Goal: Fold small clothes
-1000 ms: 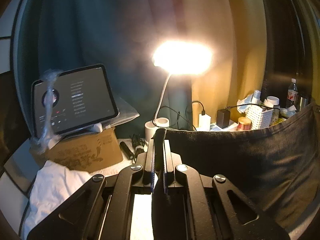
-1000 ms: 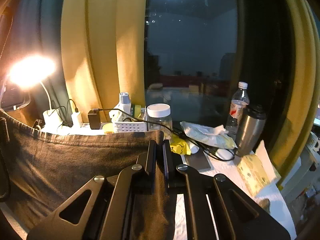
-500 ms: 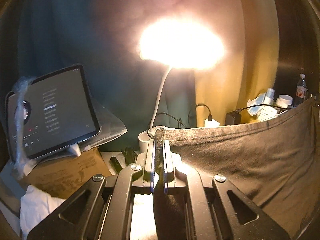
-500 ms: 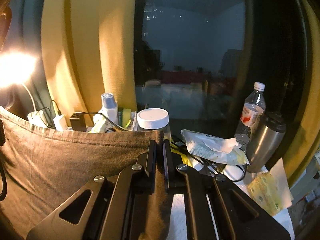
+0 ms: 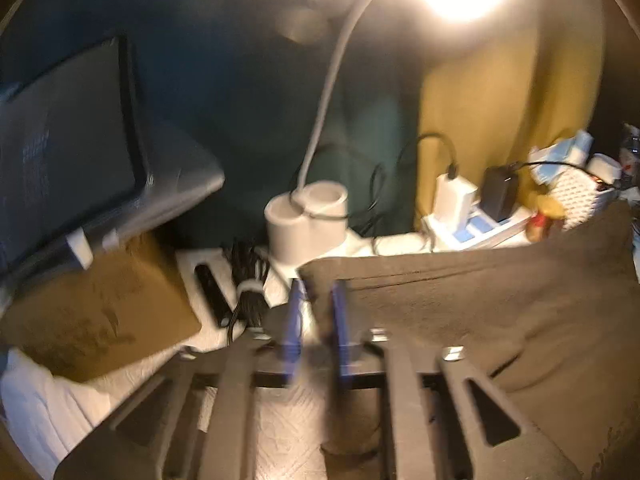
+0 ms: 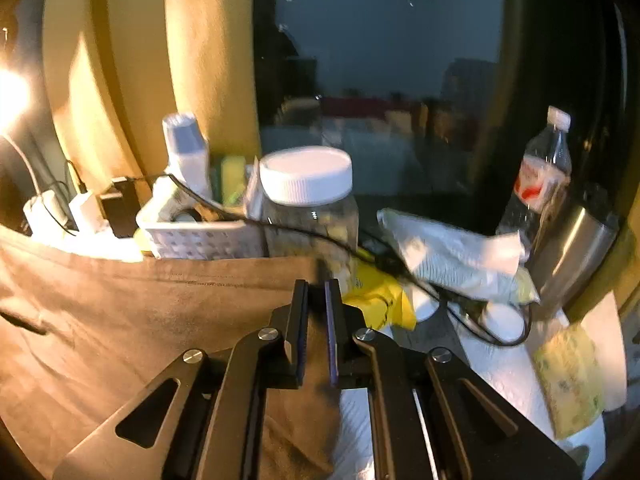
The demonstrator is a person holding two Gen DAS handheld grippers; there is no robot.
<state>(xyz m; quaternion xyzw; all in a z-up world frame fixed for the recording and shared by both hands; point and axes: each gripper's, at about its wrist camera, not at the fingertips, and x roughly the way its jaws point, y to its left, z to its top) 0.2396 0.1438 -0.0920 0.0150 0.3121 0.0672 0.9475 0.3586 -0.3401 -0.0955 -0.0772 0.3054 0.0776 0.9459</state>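
Observation:
A dark grey-brown garment (image 5: pixel 500 312) lies slack on the white table cover; it also shows in the right wrist view (image 6: pixel 140 312). My left gripper (image 5: pixel 318 296) has its jaws parted, with the garment's left corner between them, loose. My right gripper (image 6: pixel 316 292) also has its jaws parted a little, with the garment's right corner in the gap. Neither one pinches the cloth tight. The picture is blurred by motion.
A lit desk lamp (image 5: pixel 308 216), a tablet (image 5: pixel 68 132) on a cardboard box (image 5: pixel 100 312), chargers and cables stand behind. On the right are a white basket (image 6: pixel 200 236), a jar (image 6: pixel 308 208), a water bottle (image 6: pixel 540 168), a steel flask (image 6: pixel 572 248) and tissue packs.
Both grippers have dropped toward the table and their jaws have opened. The garment, held up taut before, now sags onto the table.

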